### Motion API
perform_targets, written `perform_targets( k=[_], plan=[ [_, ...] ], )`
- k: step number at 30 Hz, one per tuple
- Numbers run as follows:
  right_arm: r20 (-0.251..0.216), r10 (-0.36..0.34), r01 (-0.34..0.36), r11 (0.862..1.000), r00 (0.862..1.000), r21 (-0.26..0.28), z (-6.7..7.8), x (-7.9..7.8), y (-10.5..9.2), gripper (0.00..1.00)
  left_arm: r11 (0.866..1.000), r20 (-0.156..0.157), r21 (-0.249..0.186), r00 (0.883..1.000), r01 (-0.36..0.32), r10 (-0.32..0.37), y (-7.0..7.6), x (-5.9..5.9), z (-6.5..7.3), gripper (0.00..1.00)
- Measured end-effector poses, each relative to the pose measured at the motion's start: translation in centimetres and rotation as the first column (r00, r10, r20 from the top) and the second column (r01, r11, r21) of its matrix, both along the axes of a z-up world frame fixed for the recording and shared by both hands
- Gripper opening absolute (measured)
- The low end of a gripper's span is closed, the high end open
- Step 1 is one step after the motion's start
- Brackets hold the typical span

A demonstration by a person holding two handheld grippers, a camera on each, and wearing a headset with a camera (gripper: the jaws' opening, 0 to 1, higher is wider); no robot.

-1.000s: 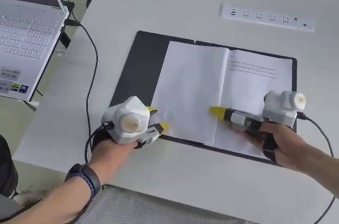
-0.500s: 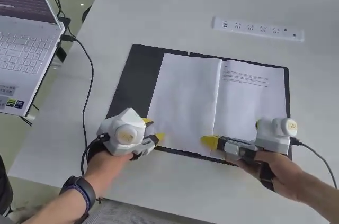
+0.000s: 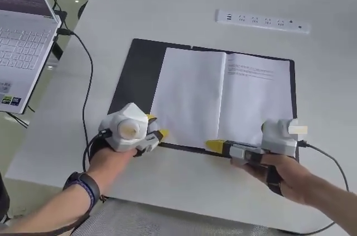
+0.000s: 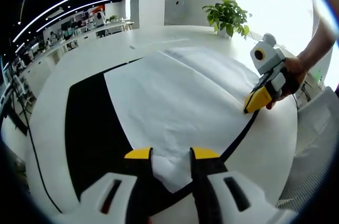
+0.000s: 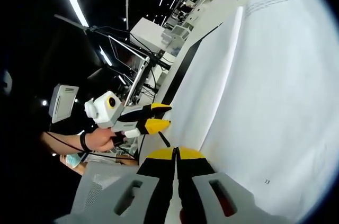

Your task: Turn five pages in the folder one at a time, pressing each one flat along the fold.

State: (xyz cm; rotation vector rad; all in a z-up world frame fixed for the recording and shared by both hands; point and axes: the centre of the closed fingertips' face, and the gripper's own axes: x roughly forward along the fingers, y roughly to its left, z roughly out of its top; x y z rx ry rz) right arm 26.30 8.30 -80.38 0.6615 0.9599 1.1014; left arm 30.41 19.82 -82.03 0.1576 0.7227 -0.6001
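Two handheld grippers sit at the lower edge of an open black folder, which lies flat in the centre of the head view on a white table. The left gripper, white with yellow tips, is held in a hand at the lower left of the frame. Its jaws are spread apart and hold nothing. In the left gripper view this gripper has its tips either side of the bottom corner of a blank page, just above it. The right gripper, at the lower right of the head view, has its jaws pressed together with nothing between them. Its yellow tip is at the folder's lower edge, at the foot of the fold. In the right gripper view the closed tips rest low in the frame beside white paper.

Inside the folder, the blank page lies left of the fold and a printed page, with a few lines of text at its top, lies to the right. Both pages look flat.

A white power strip lies near the top of the head view, well apart from the folder. An open laptop sits at the upper left, with a black cable trailing down toward the left hand's wrist, which wears a dark band.
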Motion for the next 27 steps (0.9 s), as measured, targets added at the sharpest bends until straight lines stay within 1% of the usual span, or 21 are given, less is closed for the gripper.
perform_targets(
  k=[4, 10, 13, 15, 16, 18, 22, 23, 24, 25, 26, 27],
  plan=[
    [0.000, -0.008, 0.008, 1.000, 1.000, -0.008, 0.0, 0.0, 0.0, 0.00, 1.000, 0.002, 0.006, 1.000, 0.007, -0.007, 0.0, -0.1, 0.0, 0.27],
    [0.002, -0.026, 0.026, 0.999, 1.000, -0.021, -0.2, 0.1, -0.1, 0.00, 1.000, -0.004, 0.011, 1.000, 0.018, -0.018, 0.0, -0.1, 0.1, 0.26],
    [0.000, -0.033, 0.033, 0.999, 0.999, -0.020, 0.0, 0.0, -0.1, 0.00, 1.000, -0.007, 0.015, 1.000, 0.026, -0.026, 0.0, -0.1, 0.2, 0.26],
    [0.001, -0.026, 0.026, 1.000, 1.000, -0.018, 0.1, -0.1, -0.1, 0.00, 1.000, -0.010, 0.014, 1.000, 0.025, -0.025, -0.1, -0.1, 0.2, 0.27],
    [0.003, -0.015, 0.015, 1.000, 1.000, -0.022, 0.1, -0.2, -0.1, 0.03, 1.000, -0.011, 0.013, 1.000, 0.024, -0.024, -0.1, -0.1, 0.2, 0.27],
    [0.008, -0.002, 0.002, 1.000, 1.000, -0.023, 0.6, -0.4, -0.1, 0.06, 1.000, -0.013, 0.009, 1.000, 0.024, -0.024, -0.1, -0.1, 0.2, 0.28],
    [0.023, -0.011, 0.012, 1.000, 1.000, -0.029, 1.1, -0.2, -0.6, 0.12, 1.000, -0.019, 0.012, 0.999, 0.028, -0.027, -0.3, -0.2, 0.3, 0.30],
    [0.030, -0.011, 0.013, 0.999, 0.999, -0.041, 1.2, -0.2, -0.8, 0.14, 1.000, -0.022, 0.013, 0.999, 0.028, -0.028, -0.4, -0.2, 0.3, 0.30],
    [0.051, -0.009, 0.011, 0.999, 0.999, -0.052, 1.3, -0.1, -0.9, 0.16, 0.999, -0.025, 0.013, 0.999, 0.029, -0.029, -0.4, -0.3, 0.3, 0.31],
    [0.070, -0.016, 0.019, 0.999, 0.997, -0.049, 1.8, -0.1, -1.1, 0.18, 0.999, -0.028, 0.013, 0.999, 0.031, -0.031, -0.4, -0.3, 0.2, 0.31],
    [0.069, -0.020, 0.023, 0.999, 0.997, -0.045, 2.0, -0.1, -1.2, 0.18, 0.999, -0.029, 0.012, 0.999, 0.030, -0.030, -0.4, -0.3, 0.2, 0.32],
    [0.078, -0.032, 0.035, 0.998, 0.996, -0.043, 2.1, 0.0, -1.5, 0.19, 1.000, -0.031, 0.010, 0.999, 0.029, -0.029, -0.4, -0.3, 0.2, 0.32]
  ],
)
